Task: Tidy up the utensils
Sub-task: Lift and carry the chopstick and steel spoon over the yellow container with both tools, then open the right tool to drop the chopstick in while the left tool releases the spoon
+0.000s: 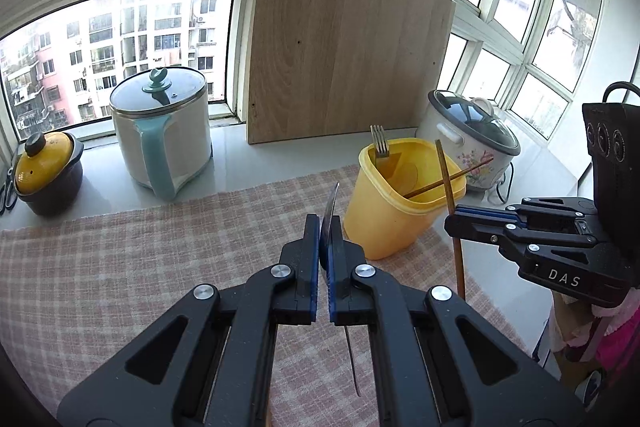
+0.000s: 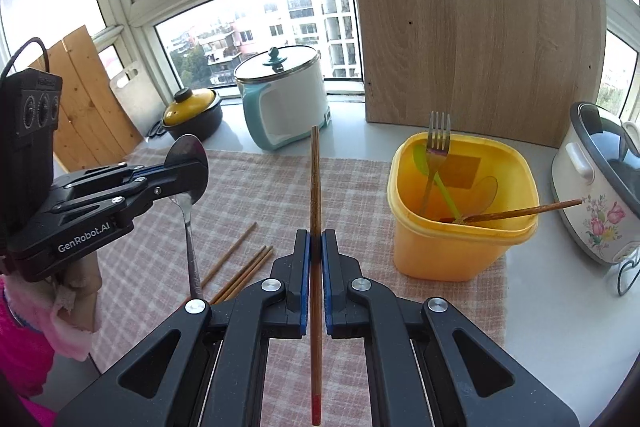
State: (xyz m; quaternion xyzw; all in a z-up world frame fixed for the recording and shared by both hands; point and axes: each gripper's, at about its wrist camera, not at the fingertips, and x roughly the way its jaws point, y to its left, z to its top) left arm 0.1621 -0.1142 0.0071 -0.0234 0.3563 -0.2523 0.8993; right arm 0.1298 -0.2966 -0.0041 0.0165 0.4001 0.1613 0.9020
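My left gripper [image 1: 325,227] is shut on a metal spoon [image 1: 330,207], seen edge-on with its bowl up and its handle hanging below the fingers. From the right wrist view that left gripper [image 2: 188,183] holds the spoon [image 2: 188,155] above the checked cloth. My right gripper [image 2: 316,239] is shut on a wooden chopstick [image 2: 315,179] held upright; the left wrist view shows this gripper [image 1: 454,221] and chopstick [image 1: 447,179] just right of the yellow container [image 1: 380,227]. The container [image 2: 448,251] holds a fork [image 2: 438,139], a green spoon, an amber spoon and another chopstick [image 2: 528,212]. Three loose chopsticks [image 2: 240,267] lie on the cloth.
A pink checked cloth [image 1: 160,267] covers the white counter. Behind it stand a white and teal electric pot [image 1: 164,139], a dark clay pot with a yellow lid [image 1: 46,175], a flowered rice cooker [image 2: 600,195] and a leaning wooden board [image 1: 344,55]. Windows close off the back.
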